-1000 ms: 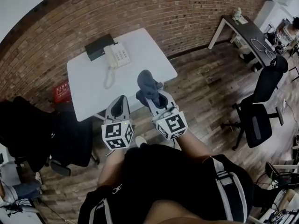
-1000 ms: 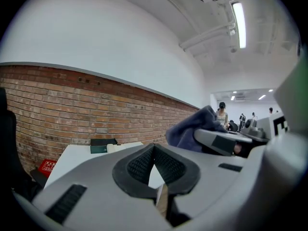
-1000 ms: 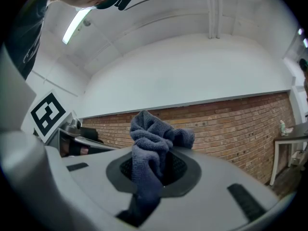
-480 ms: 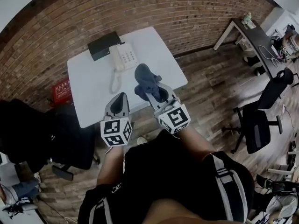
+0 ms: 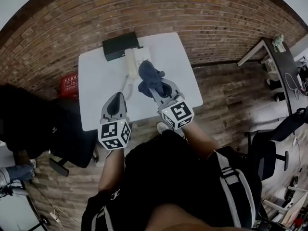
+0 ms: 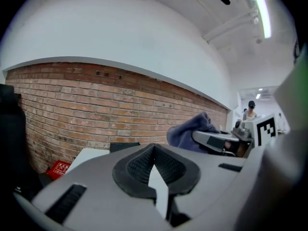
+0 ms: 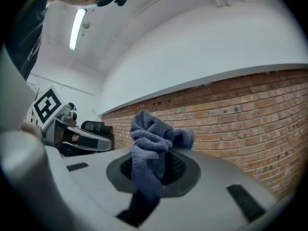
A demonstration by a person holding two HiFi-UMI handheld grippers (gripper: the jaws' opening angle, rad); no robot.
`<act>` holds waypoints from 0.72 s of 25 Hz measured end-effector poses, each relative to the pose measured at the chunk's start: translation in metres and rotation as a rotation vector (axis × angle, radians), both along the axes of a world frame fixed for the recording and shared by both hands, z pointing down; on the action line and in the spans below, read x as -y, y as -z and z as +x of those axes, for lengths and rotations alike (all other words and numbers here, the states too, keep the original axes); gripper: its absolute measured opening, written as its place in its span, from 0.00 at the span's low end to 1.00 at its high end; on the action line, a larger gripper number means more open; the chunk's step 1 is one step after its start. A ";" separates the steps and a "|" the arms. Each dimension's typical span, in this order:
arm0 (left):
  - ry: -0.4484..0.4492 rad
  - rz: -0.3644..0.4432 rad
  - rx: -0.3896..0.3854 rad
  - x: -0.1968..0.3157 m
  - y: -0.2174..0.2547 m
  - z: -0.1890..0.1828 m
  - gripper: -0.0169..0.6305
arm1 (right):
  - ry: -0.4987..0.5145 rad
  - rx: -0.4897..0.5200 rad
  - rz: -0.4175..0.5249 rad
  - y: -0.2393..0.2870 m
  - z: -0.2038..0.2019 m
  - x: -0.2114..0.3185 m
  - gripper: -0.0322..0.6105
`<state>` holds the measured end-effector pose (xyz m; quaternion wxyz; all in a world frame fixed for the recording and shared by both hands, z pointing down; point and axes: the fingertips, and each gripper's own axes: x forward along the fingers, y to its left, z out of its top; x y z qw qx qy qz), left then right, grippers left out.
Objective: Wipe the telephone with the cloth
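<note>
The telephone has come nearer, now upper centre, partly hidden by the grey cloth clenched in the right gripper; the left gripper is closed on nothing, so a wipe could push the unsteadied phone aside.

Bare near half of table, telephone and black box at far edge, brick wall behind
</note>
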<state>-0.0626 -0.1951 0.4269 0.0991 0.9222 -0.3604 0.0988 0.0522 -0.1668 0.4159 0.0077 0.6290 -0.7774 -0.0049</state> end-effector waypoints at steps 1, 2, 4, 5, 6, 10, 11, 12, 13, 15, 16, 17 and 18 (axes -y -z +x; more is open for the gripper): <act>0.027 0.005 0.006 0.007 0.000 0.002 0.03 | 0.020 0.007 -0.006 -0.003 0.007 0.012 0.11; 0.055 0.007 0.011 0.014 0.000 0.003 0.03 | 0.037 0.017 -0.012 -0.005 0.015 0.023 0.11; 0.106 0.004 0.012 0.028 -0.001 0.007 0.03 | 0.063 0.043 -0.023 -0.011 0.031 0.047 0.11; 0.127 0.000 0.013 0.033 -0.002 0.010 0.03 | 0.076 0.052 -0.027 -0.013 0.038 0.058 0.11; 0.146 -0.004 0.018 0.038 -0.004 0.012 0.03 | 0.091 0.056 -0.031 -0.016 0.044 0.069 0.11; 0.220 -0.023 0.038 0.048 -0.010 0.017 0.03 | 0.167 0.055 -0.064 -0.026 0.058 0.108 0.11; 0.237 -0.026 0.039 0.049 -0.011 0.017 0.03 | 0.194 0.049 -0.074 -0.030 0.059 0.117 0.11; 0.254 -0.027 0.042 0.050 -0.011 0.016 0.03 | 0.222 0.039 -0.084 -0.033 0.058 0.127 0.11; 0.273 -0.027 0.044 0.052 -0.012 0.015 0.03 | 0.248 0.026 -0.093 -0.037 0.058 0.136 0.11; 0.313 -0.032 0.049 0.054 -0.016 0.011 0.03 | 0.291 0.002 -0.114 -0.047 0.056 0.154 0.11; 0.333 -0.037 0.053 0.055 -0.020 0.009 0.03 | 0.307 -0.005 -0.129 -0.054 0.056 0.162 0.11; 0.353 -0.043 0.057 0.056 -0.023 0.006 0.03 | 0.319 -0.009 -0.145 -0.061 0.056 0.171 0.11; 0.370 -0.048 0.059 0.056 -0.026 0.004 0.03 | 0.329 -0.011 -0.162 -0.068 0.056 0.179 0.11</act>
